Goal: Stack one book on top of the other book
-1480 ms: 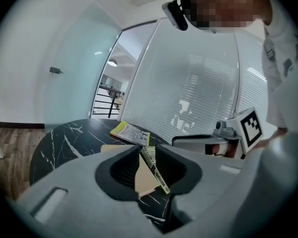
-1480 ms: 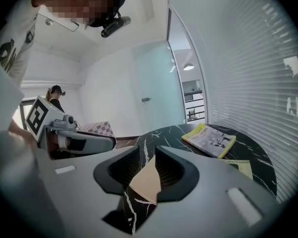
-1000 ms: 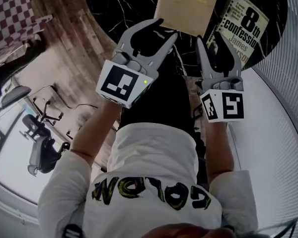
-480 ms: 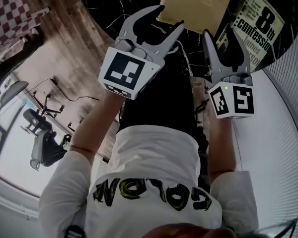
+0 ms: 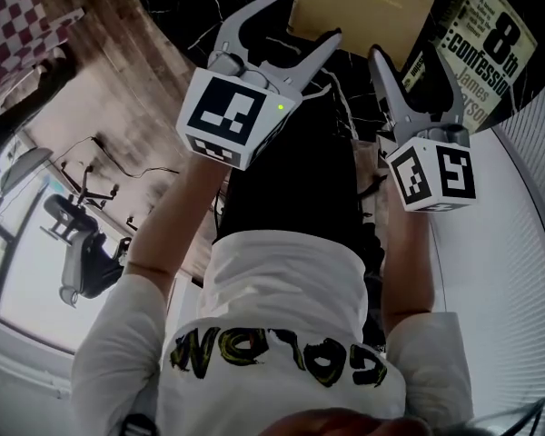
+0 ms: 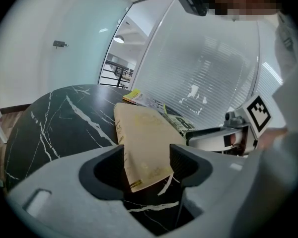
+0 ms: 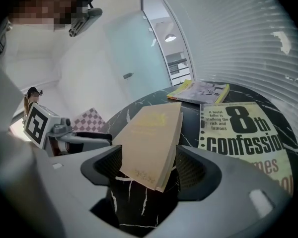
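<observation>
Plain tan paperback book lies flat on the black, white-veined marble surface. Its near end is framed between the jaws of both my tools, pads clear of it. My left tool and right tool are opening, already wide, gripping nothing. Just right of it lies the cream "8th confession" paperback. A yellow-edged book lies farthest.

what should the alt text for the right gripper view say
The right gripper has its jaws opening wide over a black marble table, with the near corner of a tan book showing in the gap and neither pad pressing it. The 8th confession book lies flat to the tan book's right.
</observation>
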Demonstrator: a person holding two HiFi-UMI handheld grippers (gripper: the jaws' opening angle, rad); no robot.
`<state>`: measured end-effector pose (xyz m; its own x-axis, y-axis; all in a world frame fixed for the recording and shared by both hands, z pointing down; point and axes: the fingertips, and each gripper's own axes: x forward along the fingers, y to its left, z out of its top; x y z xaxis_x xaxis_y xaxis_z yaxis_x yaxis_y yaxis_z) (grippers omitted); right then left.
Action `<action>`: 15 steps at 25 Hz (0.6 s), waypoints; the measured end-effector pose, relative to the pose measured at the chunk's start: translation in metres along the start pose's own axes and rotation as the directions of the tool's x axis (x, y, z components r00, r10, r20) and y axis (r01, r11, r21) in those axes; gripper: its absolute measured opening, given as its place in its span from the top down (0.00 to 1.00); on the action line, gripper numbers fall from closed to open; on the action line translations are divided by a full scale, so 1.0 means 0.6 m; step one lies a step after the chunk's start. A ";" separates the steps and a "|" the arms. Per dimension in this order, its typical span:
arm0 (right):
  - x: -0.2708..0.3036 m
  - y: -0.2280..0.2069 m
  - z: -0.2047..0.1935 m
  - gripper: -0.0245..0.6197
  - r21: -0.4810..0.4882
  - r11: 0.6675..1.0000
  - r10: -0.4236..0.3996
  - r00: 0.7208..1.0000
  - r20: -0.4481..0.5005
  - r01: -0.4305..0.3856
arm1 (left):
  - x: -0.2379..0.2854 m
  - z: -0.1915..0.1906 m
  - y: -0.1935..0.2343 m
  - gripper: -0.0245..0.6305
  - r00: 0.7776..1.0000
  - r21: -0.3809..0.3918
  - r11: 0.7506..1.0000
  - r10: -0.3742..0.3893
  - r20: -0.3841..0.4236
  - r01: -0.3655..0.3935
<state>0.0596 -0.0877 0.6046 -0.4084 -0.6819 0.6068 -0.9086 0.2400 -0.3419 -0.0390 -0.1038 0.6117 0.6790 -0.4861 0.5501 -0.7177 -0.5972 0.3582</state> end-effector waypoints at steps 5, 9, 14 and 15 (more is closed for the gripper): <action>0.008 -0.006 -0.008 0.44 -0.007 1.000 -0.019 1.000 -0.019 0.019 | 0.011 -0.014 0.005 0.51 1.000 -0.013 1.000 -0.002 -0.027 0.001; 0.012 -0.009 -0.010 0.44 -0.028 0.999 -0.047 0.998 -0.039 0.046 | 0.015 -0.016 0.009 0.51 0.999 -0.003 1.000 -0.002 -0.032 0.001; 0.018 -0.009 -0.018 0.46 -0.061 0.997 -0.060 0.995 -0.077 0.055 | 0.018 -0.017 0.009 0.51 1.000 0.003 1.000 -0.002 -0.030 0.002; 0.019 -0.009 -0.020 0.48 -0.068 0.996 -0.060 0.995 -0.086 0.054 | 0.019 -0.018 0.009 0.51 1.000 0.003 1.000 -0.002 -0.032 0.002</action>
<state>0.0588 -0.0882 0.6220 -0.3594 -0.6335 0.6852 -0.9332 0.2492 -0.2591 -0.0369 -0.1056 0.6277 0.6753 -0.4646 0.5729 -0.7158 -0.6002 0.3570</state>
